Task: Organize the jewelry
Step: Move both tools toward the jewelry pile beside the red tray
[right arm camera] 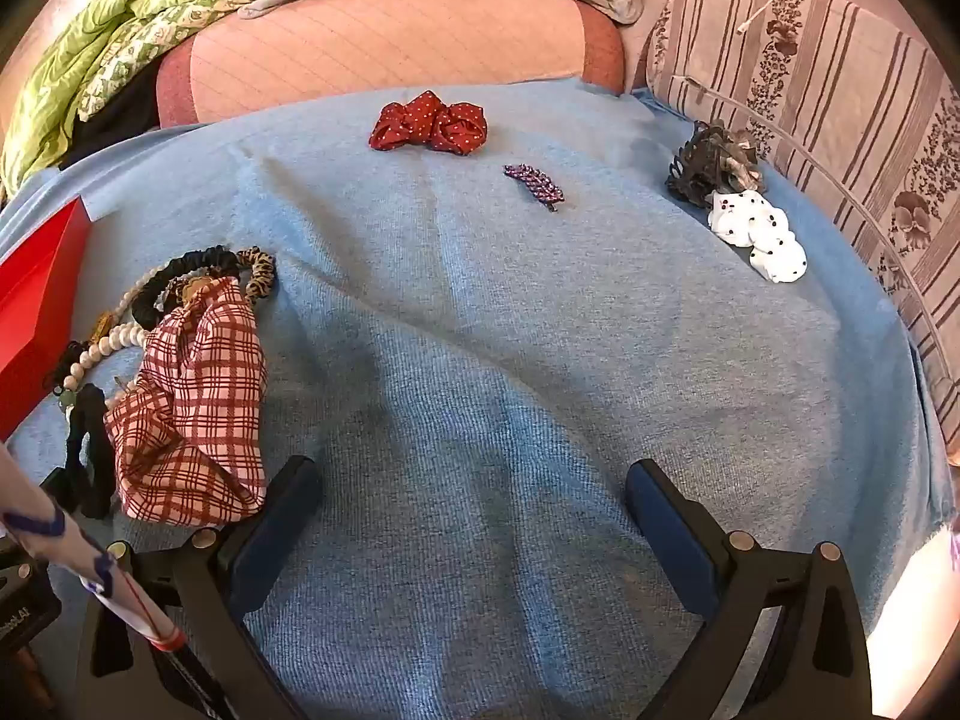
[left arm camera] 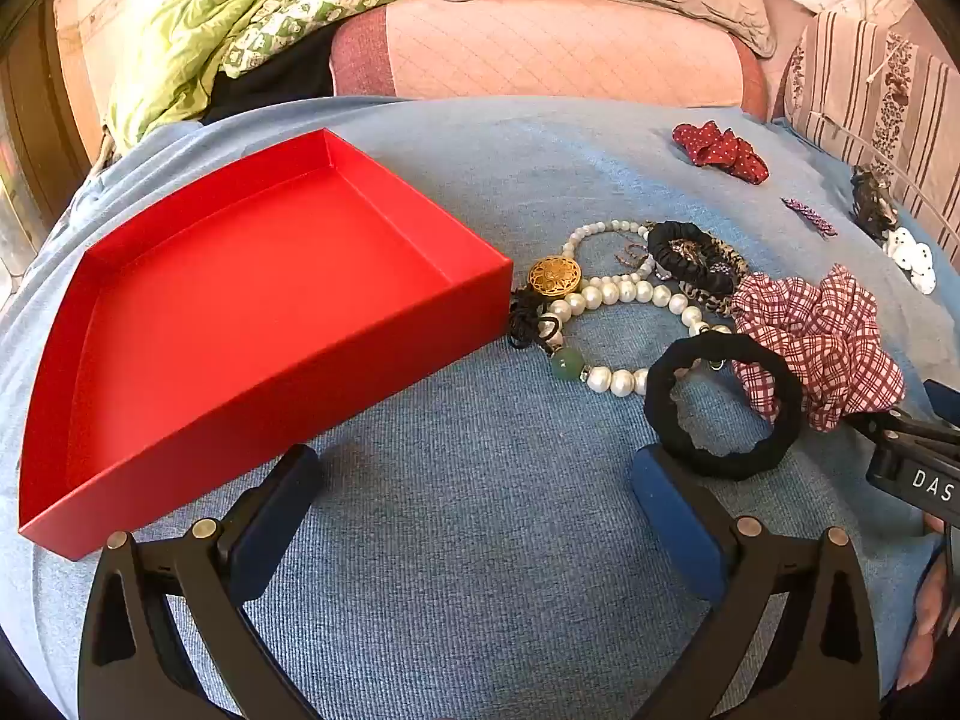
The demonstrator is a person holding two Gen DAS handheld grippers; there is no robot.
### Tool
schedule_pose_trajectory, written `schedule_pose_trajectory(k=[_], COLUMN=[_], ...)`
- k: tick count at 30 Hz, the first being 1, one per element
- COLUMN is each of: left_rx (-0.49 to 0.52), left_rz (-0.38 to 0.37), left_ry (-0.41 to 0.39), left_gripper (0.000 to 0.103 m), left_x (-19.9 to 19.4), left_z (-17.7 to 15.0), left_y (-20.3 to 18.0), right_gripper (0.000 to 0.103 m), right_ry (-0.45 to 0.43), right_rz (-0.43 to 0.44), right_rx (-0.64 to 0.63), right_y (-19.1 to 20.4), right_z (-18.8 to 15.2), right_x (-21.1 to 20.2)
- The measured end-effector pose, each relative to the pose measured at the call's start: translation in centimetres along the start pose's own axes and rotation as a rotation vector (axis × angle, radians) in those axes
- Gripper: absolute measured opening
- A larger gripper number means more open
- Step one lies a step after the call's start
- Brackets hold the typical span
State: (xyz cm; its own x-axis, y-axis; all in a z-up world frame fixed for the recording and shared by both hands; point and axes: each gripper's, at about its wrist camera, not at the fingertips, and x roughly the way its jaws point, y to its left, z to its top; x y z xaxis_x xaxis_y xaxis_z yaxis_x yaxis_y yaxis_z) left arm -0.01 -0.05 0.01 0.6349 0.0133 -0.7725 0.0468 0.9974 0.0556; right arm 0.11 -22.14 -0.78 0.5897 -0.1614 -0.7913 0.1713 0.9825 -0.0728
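An empty red box (left arm camera: 252,324) lies on the blue cloth, its corner also in the right wrist view (right arm camera: 36,300). Beside it is a pile: a pearl necklace (left arm camera: 624,294) with a gold medallion (left arm camera: 554,274), a black hair tie (left arm camera: 723,414), a black scrunchie (left arm camera: 690,258) and a red checked scrunchie (left arm camera: 822,342) (right arm camera: 192,396). My left gripper (left arm camera: 474,480) is open and empty, its right finger close to the black hair tie. My right gripper (right arm camera: 471,492) is open and empty, with the checked scrunchie by its left finger.
Farther back lie a red dotted scrunchie (right arm camera: 429,120), a purple hair clip (right arm camera: 534,183), a dark claw clip (right arm camera: 708,165) and a white dotted scrunchie (right arm camera: 756,234). Pink cushions (right arm camera: 384,42), a green quilt (left arm camera: 240,18) and a striped pillow (right arm camera: 840,90) border the cloth.
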Motion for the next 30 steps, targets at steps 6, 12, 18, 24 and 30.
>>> schedule_pose_trajectory(k=[6, 12, 18, 24, 30], left_rx=[-0.002, -0.007, -0.003, 0.004, 0.011], left_rz=[-0.003, -0.007, -0.006, 0.0, 0.023], left_ry=[0.001, 0.003, 0.002, -0.018, -0.044], left_gripper=[0.103, 0.103, 0.103, 0.103, 0.103], left_x=[-0.1, 0.0, -0.2, -1.3, -2.9], left_z=[0.0, 0.0, 0.0, -0.9, -2.2], left_y=[-0.3, 0.0, 0.4, 0.1, -0.1], right_gripper=[0.103, 0.103, 0.103, 0.103, 0.103], right_ry=[0.0, -0.001, -0.003, -0.011, -0.023], right_rz=[0.004, 0.003, 0.008, 0.007, -0.002], right_rx=[0.004, 0.003, 0.001, -0.018, -0.062], right_y=[0.0, 0.1, 0.0, 0.0, 0.3], right_z=[0.0, 0.0, -0.1, -0.3, -0.8], right_x=[0.0, 0.0, -0.2, -0.8, -1.9])
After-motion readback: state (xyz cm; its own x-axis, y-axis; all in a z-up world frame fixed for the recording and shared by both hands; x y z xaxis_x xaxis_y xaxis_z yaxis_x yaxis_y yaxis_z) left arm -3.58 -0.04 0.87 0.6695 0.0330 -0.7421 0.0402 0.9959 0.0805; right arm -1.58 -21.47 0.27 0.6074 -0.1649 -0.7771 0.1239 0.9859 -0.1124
